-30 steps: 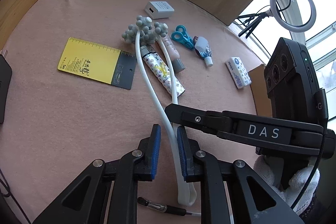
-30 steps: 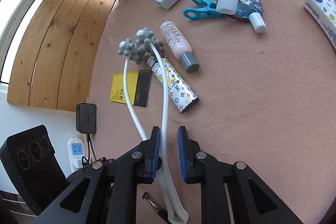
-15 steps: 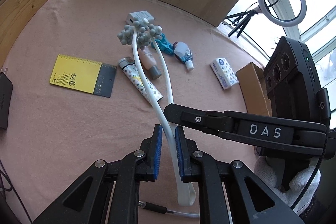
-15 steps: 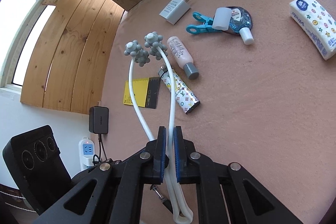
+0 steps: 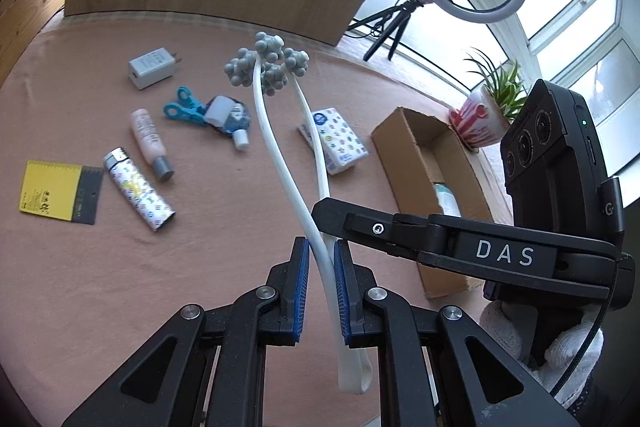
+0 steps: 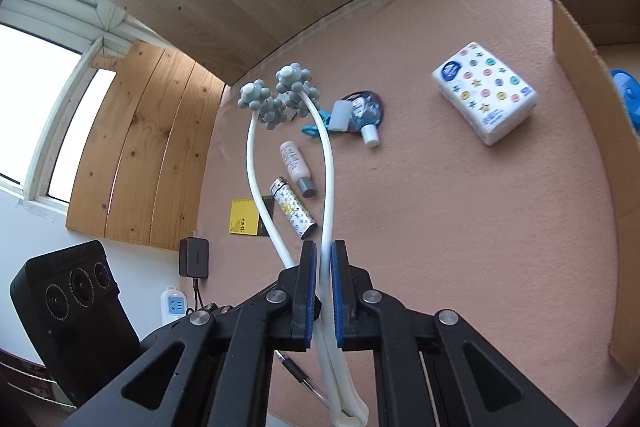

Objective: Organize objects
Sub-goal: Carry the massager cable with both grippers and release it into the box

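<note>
A white two-armed massager (image 5: 276, 155) with grey knobbed balls (image 5: 268, 67) hangs in the air above the pink table cloth (image 5: 100, 287). My left gripper (image 5: 321, 251) is shut on one of its white arms near the looped end. My right gripper (image 6: 323, 255) is shut on the other arm (image 6: 330, 187), close beside the left one. The right gripper's black housing marked DAS (image 5: 504, 253) crosses the left wrist view, held by a white-gloved hand (image 5: 560, 347). The grey balls (image 6: 280, 95) point away from me.
An open cardboard box (image 5: 404, 131) sits at the right with something inside, a tissue pack (image 5: 334, 141) beside it. On the cloth lie a charger (image 5: 152, 67), blue clip (image 5: 182, 107), sanitizer bottle (image 5: 232, 119), pink bottle (image 5: 150, 141), patterned lighter (image 5: 138, 195), yellow card (image 5: 52, 191), pen (image 6: 296, 371).
Both grippers rose together and lifted the massager off the cloth; its balls no longer rest on the lighter and bottle. The right jaws closed onto their arm. The box came into view.
</note>
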### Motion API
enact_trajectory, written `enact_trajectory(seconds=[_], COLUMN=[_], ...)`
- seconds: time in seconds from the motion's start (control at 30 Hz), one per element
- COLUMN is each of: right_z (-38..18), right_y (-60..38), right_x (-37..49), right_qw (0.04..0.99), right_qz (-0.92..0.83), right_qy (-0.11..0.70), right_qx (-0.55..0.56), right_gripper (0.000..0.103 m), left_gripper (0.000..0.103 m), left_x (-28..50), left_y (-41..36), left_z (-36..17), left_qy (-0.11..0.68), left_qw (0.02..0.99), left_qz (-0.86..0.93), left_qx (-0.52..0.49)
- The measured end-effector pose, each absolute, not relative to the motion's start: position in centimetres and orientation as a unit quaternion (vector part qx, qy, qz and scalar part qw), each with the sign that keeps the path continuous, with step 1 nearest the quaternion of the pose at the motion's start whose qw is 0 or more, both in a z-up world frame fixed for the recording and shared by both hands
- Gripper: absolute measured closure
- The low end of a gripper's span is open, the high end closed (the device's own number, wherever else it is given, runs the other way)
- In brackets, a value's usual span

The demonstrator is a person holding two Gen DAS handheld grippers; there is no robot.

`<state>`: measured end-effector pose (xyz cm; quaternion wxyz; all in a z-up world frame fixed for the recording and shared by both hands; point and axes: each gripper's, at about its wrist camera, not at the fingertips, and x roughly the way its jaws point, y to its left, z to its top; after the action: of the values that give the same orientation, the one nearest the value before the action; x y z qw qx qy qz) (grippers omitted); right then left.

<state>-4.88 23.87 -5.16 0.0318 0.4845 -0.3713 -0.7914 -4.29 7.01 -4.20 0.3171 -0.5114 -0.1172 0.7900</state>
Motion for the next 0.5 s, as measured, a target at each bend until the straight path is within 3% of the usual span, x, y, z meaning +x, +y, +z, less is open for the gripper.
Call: enact_trajectory(seconds=[0.5], right_z=[-2.2], right_y=[35.8], right_x=[2.4], right_qw=[-0.061], right_qz=[-0.812], right_qy=[-0.398], right_qx=[0.422], right_gripper=[0.095], left_gripper=[0.091], left_x=[-3.6], left_y=[23.0], left_z=[-2.0], left_qy=[-0.065], left_qw=[0.401], left_qz=[0.766], left_qx=[-0.498])
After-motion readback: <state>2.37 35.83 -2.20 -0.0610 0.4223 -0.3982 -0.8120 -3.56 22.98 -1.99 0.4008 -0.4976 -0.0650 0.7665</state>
